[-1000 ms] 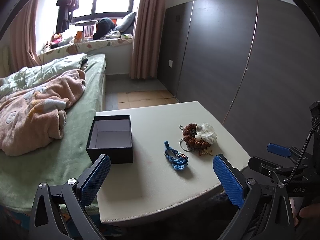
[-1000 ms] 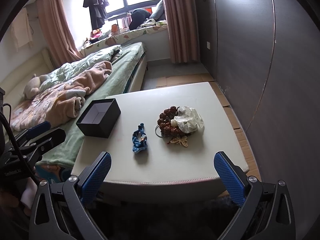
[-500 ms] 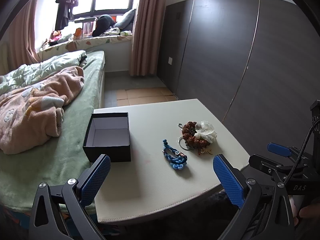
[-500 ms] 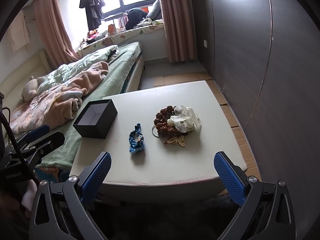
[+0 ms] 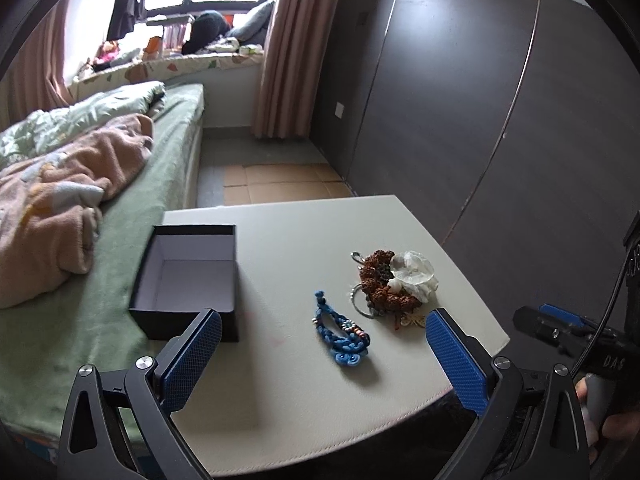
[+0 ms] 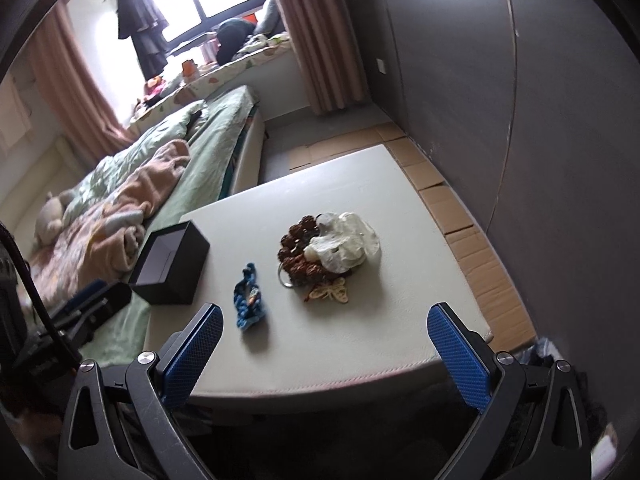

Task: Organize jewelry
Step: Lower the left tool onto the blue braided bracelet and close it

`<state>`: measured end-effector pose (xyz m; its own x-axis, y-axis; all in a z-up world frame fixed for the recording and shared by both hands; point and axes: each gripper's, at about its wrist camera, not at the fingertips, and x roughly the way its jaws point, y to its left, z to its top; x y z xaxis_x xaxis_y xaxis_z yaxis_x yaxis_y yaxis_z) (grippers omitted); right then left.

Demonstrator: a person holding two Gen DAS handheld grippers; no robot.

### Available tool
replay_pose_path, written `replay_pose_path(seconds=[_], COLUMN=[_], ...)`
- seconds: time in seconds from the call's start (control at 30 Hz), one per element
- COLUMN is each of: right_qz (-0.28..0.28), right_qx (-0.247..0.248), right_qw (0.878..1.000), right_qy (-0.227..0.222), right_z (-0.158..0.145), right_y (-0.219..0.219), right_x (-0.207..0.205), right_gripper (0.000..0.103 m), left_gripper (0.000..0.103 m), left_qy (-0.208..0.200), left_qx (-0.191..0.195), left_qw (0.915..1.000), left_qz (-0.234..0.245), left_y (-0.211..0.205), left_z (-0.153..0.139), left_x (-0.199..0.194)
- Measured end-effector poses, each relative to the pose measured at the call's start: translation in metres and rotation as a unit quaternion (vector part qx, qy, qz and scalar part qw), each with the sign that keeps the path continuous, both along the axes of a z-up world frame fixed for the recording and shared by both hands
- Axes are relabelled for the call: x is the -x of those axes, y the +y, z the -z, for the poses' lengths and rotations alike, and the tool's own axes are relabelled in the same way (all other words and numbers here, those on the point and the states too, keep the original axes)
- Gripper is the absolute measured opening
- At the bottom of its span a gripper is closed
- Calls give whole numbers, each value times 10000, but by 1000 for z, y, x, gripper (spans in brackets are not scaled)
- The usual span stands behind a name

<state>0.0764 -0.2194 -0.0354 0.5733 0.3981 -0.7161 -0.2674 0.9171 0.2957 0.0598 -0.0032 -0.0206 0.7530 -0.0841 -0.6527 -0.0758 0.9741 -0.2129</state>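
Note:
An open black box [image 5: 188, 280] [image 6: 170, 266] with a pale inside stands empty on the left of the white table [image 5: 288, 240] [image 6: 400, 304]. A blue braided bracelet [image 5: 342, 334] [image 6: 247, 300] lies in the middle. To its right lies a pile: a brown bead bracelet [image 5: 378, 284] [image 6: 298, 250], a white flower piece [image 5: 414, 274] [image 6: 346, 246], a key ring and a small cream dragonfly charm [image 6: 330, 292]. My left gripper [image 5: 320, 356] is open and empty over the table's near edge. My right gripper [image 6: 326, 354] is open and empty, short of the near edge.
A bed [image 5: 120, 208] with a green sheet and a pink blanket [image 5: 60, 184] butts against the table's left side. A dark wardrobe wall [image 5: 480, 120] runs along the right. Cardboard [image 6: 460, 208] covers the floor between table and wall.
Both grippers have moved closer to the table; the box and jewelry look larger. The right view has tilted. Nothing on the table has moved.

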Motion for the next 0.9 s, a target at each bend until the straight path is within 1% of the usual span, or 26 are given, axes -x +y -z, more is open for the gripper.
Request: replay_pose_path(seconds=[0.07,0.13,0.2,0.27,0.33,0.43,0.5,0.6,0.63,0.77,0.9], right_qz=[101,218,320,423,517,600,638,697,714,789,877], right_qx=[-175,-216,-431,-552,-622,-764,-849,-883,-922,-1004,-1081], right_qw=[9997,9989,9973,9961,9951,9930,9915,9902,9896,9874,9851], right_qy=[130,345,493,542,570,677,757,829,845,931,1010], right_z=[6,12,16,18,20,24,27,30,31,37,41], right_y=[-5,-9,-16,-21,-25,-28,-29,-28,-28,-28,-30], right_x=[-10,-19,-27,-30,-33,-40,-43,-48,-50,-54,-60], right_gripper=[102,93,92,92,91,88,87,85,84,83,81], left_gripper=[94,88,86,81,71,62,59,47,45,44,44], left_qy=[150,286,393,501,664,854,945,1099,1163,1307,1389], left_qx=[71,122,165,255,383,418,400,435,432,381,209], left_qw=[9998,9993,9987,9978,9961,9943,9934,9913,9905,9887,9871], left_qz=[77,187,270,348,431,489,511,587,596,630,765], left_y=[-1,-4,-7,-9,-12,-17,-22,-27,-29,-35,-44], left_z=[7,13,19,25,33,45,52,63,67,79,88], left_x=[-9,-16,-23,-30,-37,-47,-52,-60,-63,-72,-79])
